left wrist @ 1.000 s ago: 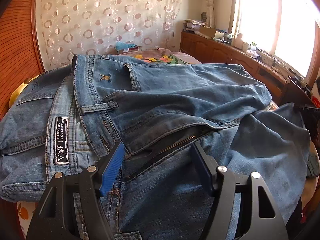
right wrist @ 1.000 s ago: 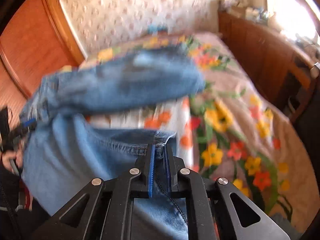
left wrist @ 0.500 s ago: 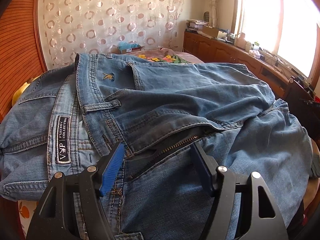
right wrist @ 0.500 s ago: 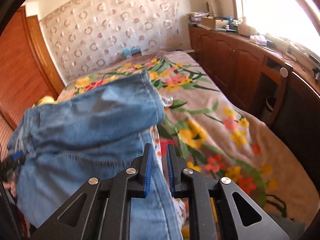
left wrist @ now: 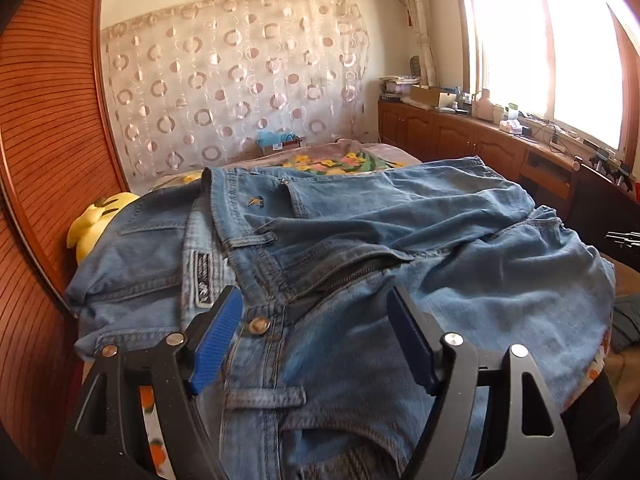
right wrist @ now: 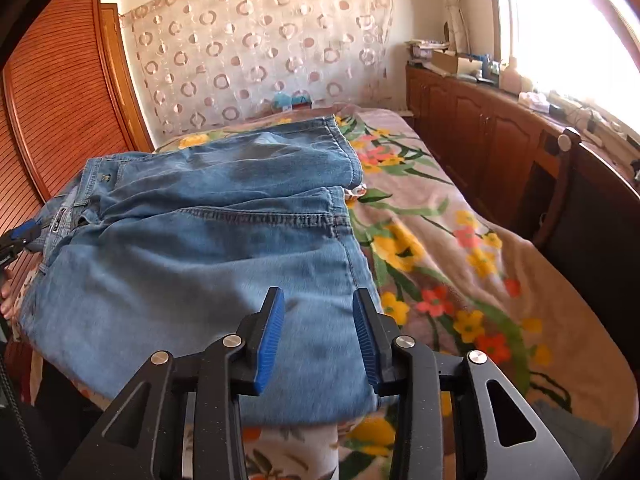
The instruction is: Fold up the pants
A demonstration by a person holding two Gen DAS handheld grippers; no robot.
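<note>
The jeans (left wrist: 400, 248) lie folded on the bed (right wrist: 460, 248), which carries a flowered cover. In the left wrist view, the waistband with its metal button (left wrist: 258, 325) and open zipper (left wrist: 352, 276) sits near the camera, and a sewn label (left wrist: 203, 280) lies to the left of the fly. In the right wrist view, the legs lie doubled over, with two hems stacked at the right edge of the denim, one layer over the other. The near edge of the denim reaches the near side of the bed.

The left gripper (left wrist: 316, 344) hangs over the waistband area. Its jaws stand wide apart and have just been opening further. Denim shows in the gap below them, but the blue pads (left wrist: 218, 332) press on nothing.

The right gripper (right wrist: 318, 336) hangs over the near right corner of the folded legs. Its jaws have just been opening and now stand partly apart. Its blue pads (right wrist: 270, 336) are clear of the fabric, so nothing is held.

A yellow soft toy (left wrist: 94, 220) lies at the far left of the jeans, against a wooden slatted door (left wrist: 44, 152). A patterned curtain (right wrist: 260, 52) hangs at the far end of the bed. A wooden cabinet (right wrist: 480, 120) runs along the right side under a bright window (left wrist: 552, 52).
</note>
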